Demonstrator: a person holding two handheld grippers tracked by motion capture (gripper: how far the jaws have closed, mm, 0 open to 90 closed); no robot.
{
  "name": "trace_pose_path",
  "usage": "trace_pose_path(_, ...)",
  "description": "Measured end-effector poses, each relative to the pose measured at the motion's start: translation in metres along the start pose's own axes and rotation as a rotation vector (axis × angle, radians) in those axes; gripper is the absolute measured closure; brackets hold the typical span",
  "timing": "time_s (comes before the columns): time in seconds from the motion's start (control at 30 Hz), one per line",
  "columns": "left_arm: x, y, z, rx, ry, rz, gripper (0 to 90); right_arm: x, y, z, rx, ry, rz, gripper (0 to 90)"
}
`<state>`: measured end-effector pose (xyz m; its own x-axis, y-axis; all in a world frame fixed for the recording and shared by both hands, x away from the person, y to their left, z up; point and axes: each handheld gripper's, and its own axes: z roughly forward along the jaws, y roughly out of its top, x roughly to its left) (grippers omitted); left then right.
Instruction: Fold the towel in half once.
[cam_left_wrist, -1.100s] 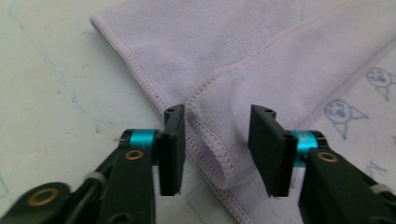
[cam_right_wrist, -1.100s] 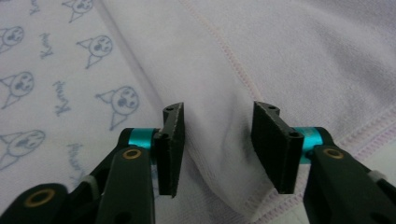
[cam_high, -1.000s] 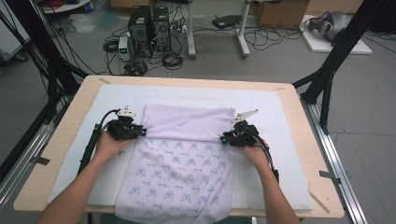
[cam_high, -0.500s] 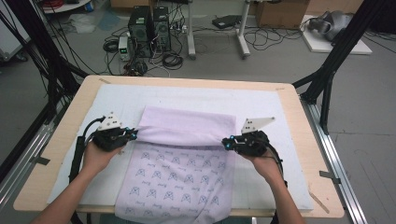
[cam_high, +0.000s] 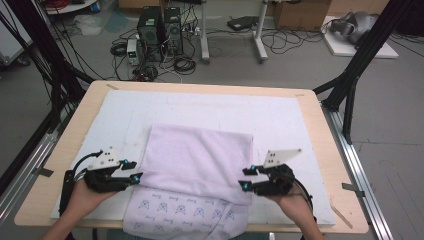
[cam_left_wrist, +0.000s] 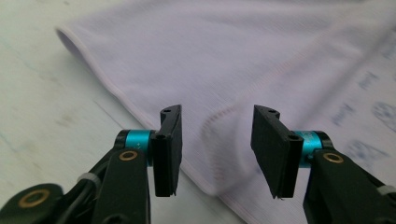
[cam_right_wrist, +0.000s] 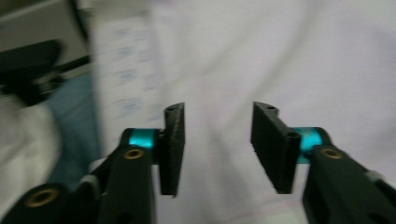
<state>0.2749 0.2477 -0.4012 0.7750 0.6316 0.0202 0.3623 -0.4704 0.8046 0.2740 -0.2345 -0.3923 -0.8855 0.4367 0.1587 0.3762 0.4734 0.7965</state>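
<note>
A pale lilac cloth (cam_high: 200, 157) lies folded on the white mat (cam_high: 280, 120), with its blue-printed side (cam_high: 185, 210) showing along the near edge. At the fold's near left corner my left gripper (cam_high: 136, 176) is open, its jaws having just been opening. In the left gripper view the cloth hem (cam_left_wrist: 219, 116) lies on the mat past the left gripper (cam_left_wrist: 215, 149), not pinched. My right gripper (cam_high: 245, 179) is at the near right corner, likewise just opened. Plain cloth (cam_right_wrist: 280, 56) runs behind the right gripper (cam_right_wrist: 217, 149), with nothing pressed between the pads.
The mat covers a wooden table (cam_high: 320, 150) with metal rails (cam_high: 360, 170) on both sides. Black frame poles (cam_high: 360, 65) stand at the far corners. Computer towers (cam_high: 160, 27) and cables sit on the floor beyond. The cloth overhangs the near table edge.
Both hands drew the cloth's top layer toward the near edge, so it covers more of the printed side. Both grippers then let go of the corners and opened.
</note>
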Motion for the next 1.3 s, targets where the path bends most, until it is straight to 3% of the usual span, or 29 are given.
trace_pose_path(0.1, 0.021, 0.014, 0.018, -0.014, 0.048, -0.027, 52.4, -0.037, 0.010, 0.007, -0.001, -0.092, 0.061, 45.9)
trace_pose_path(0.13, 0.029, 0.018, 0.025, -0.015, 0.059, -0.048, 51.6, -0.048, 0.012, 0.011, -0.017, -0.142, 0.089, 43.5)
trace_pose_path(0.17, 0.036, 0.022, 0.033, -0.022, 0.076, -0.071, 50.8, -0.060, 0.014, 0.016, -0.008, -0.162, 0.112, 43.0)
trace_pose_path(0.2, 0.046, 0.026, 0.043, -0.023, 0.089, -0.100, 50.5, -0.071, 0.016, 0.021, 0.013, -0.180, 0.119, 42.6)
trace_pose_path(0.23, 0.053, 0.027, 0.049, -0.027, 0.093, -0.133, 50.5, -0.083, 0.018, 0.027, 0.061, -0.233, 0.117, 41.0)
trace_pose_path(0.3, 0.067, 0.032, 0.067, 0.006, 0.128, -0.167, 50.2, -0.103, 0.017, 0.037, 0.087, -0.244, 0.153, 38.5)
trace_pose_path(0.4, 0.084, 0.036, 0.092, 0.055, 0.184, -0.223, 44.9, -0.119, 0.016, 0.052, 0.120, -0.274, 0.157, 36.0)
trace_pose_path(0.47, 0.090, 0.037, 0.104, 0.066, 0.232, -0.236, 40.4, -0.126, 0.015, 0.061, 0.154, -0.309, 0.148, 34.9)
trace_pose_path(0.57, 0.098, 0.035, 0.119, 0.102, 0.210, -0.287, 41.5, -0.134, 0.014, 0.067, 0.121, -0.324, 0.149, 38.6)
trace_pose_path(0.6, 0.098, 0.035, 0.121, 0.105, 0.219, -0.270, 44.1, -0.135, 0.015, 0.069, 0.120, -0.322, 0.142, 47.3)
trace_pose_path(0.63, 0.097, 0.036, 0.122, 0.091, 0.205, -0.272, 49.6, -0.135, 0.016, 0.070, 0.117, -0.307, 0.128, 57.9)
trace_pose_path(0.67, 0.096, 0.036, 0.123, 0.082, 0.172, -0.277, 68.0, -0.135, 0.016, 0.072, 0.105, -0.284, 0.122, 76.9)
trace_pose_path(0.7, 0.092, 0.039, 0.124, 0.079, 0.189, -0.259, 77.8, -0.137, 0.017, 0.074, 0.098, -0.227, 0.130, 83.4)
trace_pose_path(0.73, 0.091, 0.041, 0.125, 0.081, 0.204, -0.250, 85.6, -0.138, 0.020, 0.076, 0.108, -0.235, 0.128, 84.9)
trace_pose_path(0.77, 0.091, 0.043, 0.125, 0.082, 0.209, -0.253, 86.3, -0.139, 0.024, 0.077, 0.121, -0.241, 0.127, 85.2)
trace_pose_path(0.8, 0.092, 0.046, 0.123, 0.073, 0.225, -0.249, 86.5, -0.140, 0.030, 0.078, 0.145, -0.279, 0.099, 85.5)
trace_pose_path(0.9, 0.102, 0.065, 0.107, 0.002, 0.275, -0.263, 86.8, -0.146, 0.058, 0.069, 0.133, -0.349, 0.049, 85.8)
trace_pose_path(1.07, 0.122, 0.128, 0.068, -0.124, 0.345, -0.213, 86.8, -0.157, 0.130, 0.037, 0.076, -0.438, -0.039, 85.7)
trace_pose_path(1.13, 0.130, 0.147, 0.060, -0.132, 0.395, -0.194, 84.4, -0.159, 0.158, 0.023, 0.028, -0.464, -0.055, 83.8)
trace_pose_path(1.17, 0.134, 0.151, 0.060, -0.119, 0.427, -0.211, 73.4, -0.161, 0.167, 0.020, 0.021, -0.477, -0.055, 75.7)
trace_pose_path(1.2, 0.137, 0.151, 0.061, -0.109, 0.432, -0.229, 57.4, -0.164, 0.172, 0.019, 0.018, -0.498, -0.034, 61.7)
trace_pose_path(1.3, 0.138, 0.139, 0.065, -0.067, 0.382, -0.243, 48.2, -0.170, 0.161, 0.027, 0.052, -0.475, 0.018, 53.0)
